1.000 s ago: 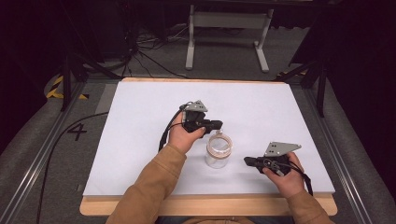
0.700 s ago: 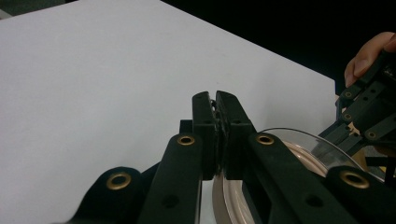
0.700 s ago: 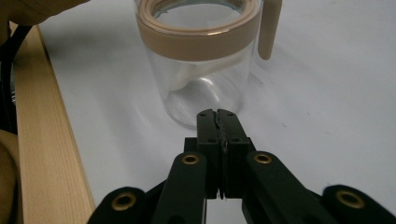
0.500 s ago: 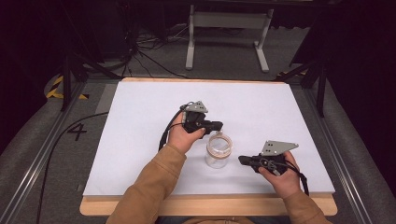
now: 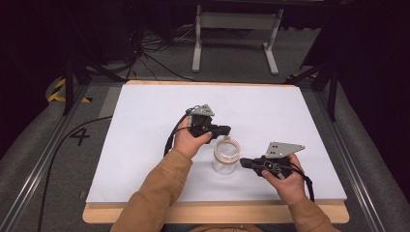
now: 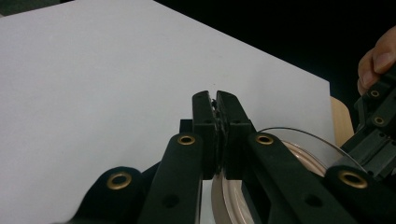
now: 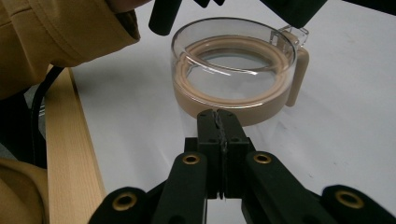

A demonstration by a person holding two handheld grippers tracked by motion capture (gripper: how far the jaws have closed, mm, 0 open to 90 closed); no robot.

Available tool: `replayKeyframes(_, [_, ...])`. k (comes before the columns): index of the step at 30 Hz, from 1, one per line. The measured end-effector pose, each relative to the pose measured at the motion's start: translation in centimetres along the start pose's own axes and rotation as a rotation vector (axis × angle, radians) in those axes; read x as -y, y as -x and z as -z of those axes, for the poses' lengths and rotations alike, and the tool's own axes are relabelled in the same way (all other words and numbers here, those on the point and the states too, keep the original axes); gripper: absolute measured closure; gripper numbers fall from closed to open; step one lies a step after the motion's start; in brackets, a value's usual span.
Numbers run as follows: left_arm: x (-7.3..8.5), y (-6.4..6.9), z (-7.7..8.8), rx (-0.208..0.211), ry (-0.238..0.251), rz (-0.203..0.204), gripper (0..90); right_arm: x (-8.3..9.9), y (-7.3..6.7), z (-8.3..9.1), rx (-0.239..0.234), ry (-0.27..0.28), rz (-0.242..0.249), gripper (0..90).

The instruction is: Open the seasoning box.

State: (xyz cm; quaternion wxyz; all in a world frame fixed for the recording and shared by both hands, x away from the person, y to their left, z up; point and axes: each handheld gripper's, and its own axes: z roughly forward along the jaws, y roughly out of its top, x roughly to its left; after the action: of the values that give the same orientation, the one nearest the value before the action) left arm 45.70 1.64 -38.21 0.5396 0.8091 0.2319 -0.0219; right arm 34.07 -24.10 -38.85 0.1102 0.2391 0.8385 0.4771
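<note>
Our right tool (image 5: 245, 162) has edged left toward the jar (image 5: 226, 155). Both tools' jaws are pressed together, empty; the left tool (image 5: 225, 129) hovers just above the jar's rim.

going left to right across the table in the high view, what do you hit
left hand → left gripper, jaws shut → clear jar → right gripper, jaws shut → right hand, all on the white table.

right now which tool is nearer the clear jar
Left, narrowly. The left tool, jaws shut, sits just over the far rim of the clear jar. The right tool, jaws also shut, points at the jar's side with a small gap.
</note>
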Motion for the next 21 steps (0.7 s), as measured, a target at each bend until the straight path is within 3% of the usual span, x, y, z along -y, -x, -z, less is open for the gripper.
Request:
replayKeyframes(14, [0.12,-0.21,-0.14,0.008,0.007,0.013,87.8,-0.24,-0.19,-0.36,-0.013,0.003,-0.009,90.0])
replayKeyframes(21, [0.12,-0.21,-0.13,0.004,0.003,0.011,88.0,-0.15,0.03,-0.69,-0.031,0.05,-0.037,90.0])
